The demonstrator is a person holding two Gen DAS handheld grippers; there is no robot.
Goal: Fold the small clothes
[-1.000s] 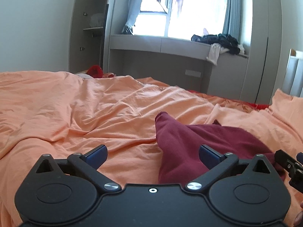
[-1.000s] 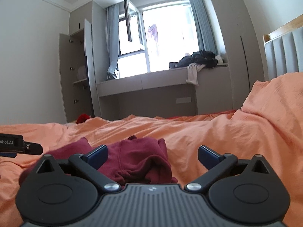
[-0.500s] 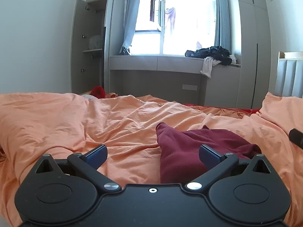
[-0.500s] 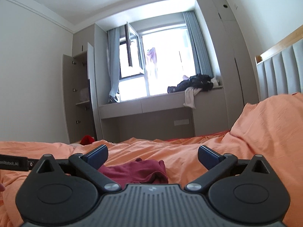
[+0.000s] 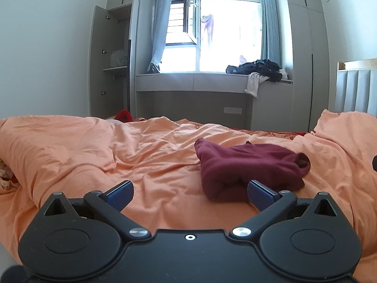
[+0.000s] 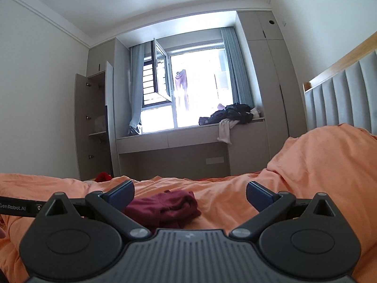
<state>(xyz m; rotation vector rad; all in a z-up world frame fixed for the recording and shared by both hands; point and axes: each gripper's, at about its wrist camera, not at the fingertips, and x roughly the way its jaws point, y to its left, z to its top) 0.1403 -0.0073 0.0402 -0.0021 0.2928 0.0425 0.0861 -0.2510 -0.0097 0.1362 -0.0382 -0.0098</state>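
Both tongs now higher, farther back, wide open, off maroon garment.

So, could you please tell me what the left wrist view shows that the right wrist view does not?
Only the left wrist view shows the left gripper, open, and patterned fabric at the bed's left edge. Only the right wrist view shows the right gripper, open, the ceiling, and the left gripper's labelled side. Both share the maroon garment on the orange duvet, the window and the clothes pile.
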